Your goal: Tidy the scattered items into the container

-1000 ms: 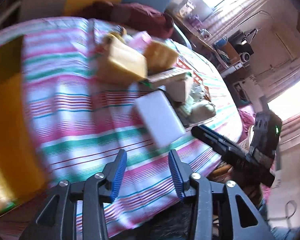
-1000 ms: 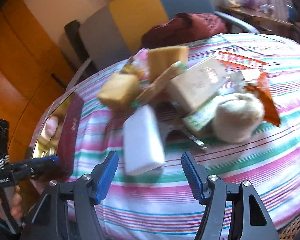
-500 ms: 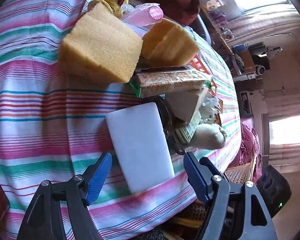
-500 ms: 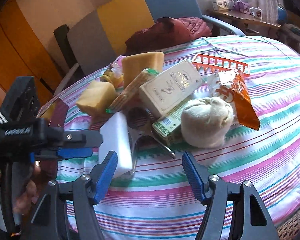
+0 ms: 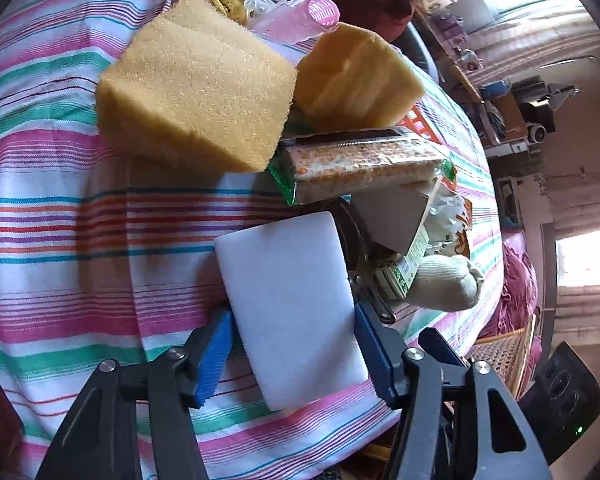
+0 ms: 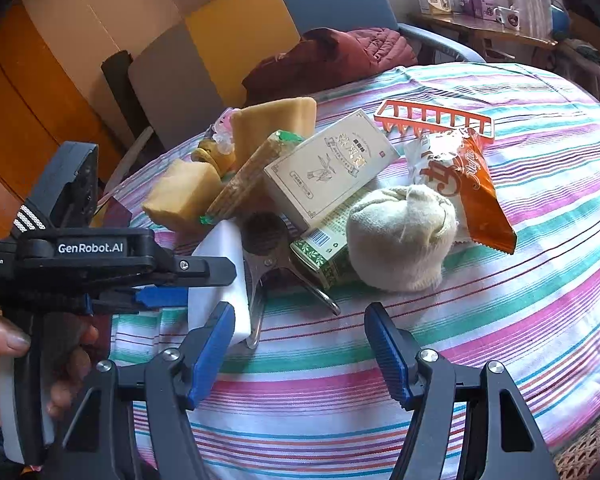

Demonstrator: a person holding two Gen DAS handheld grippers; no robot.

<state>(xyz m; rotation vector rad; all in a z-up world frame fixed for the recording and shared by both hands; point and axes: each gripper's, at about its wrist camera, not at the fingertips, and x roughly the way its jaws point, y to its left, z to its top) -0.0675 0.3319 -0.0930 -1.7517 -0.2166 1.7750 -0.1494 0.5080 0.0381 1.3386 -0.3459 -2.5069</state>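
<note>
Two things have changed in the last second: our left gripper (image 5: 292, 354) has swung down from above the striped tablecloth (image 5: 60, 240) to the near end of the white foam block (image 5: 288, 304), and its jaws, flung wide half a second ago, have just been closing on it; both blue pads (image 5: 214, 354) now lie against the block's long sides, so we judge the grip made or all but made. That puts the pick of the first item in hand; the container shows in neither current view, so the carry to it is all ahead of us. The block lies flat at the near edge of the pile, touching the metal clip (image 6: 276, 272), just beside the yellow sponge (image 5: 196, 96). We hold the left gripper tilted steeply downward over the table edge, a hand (image 6: 24, 360) wrapped round its handle; our right gripper (image 6: 300, 352) hovers near it, jaws well apart over bare cloth, holding nothing.
</note>
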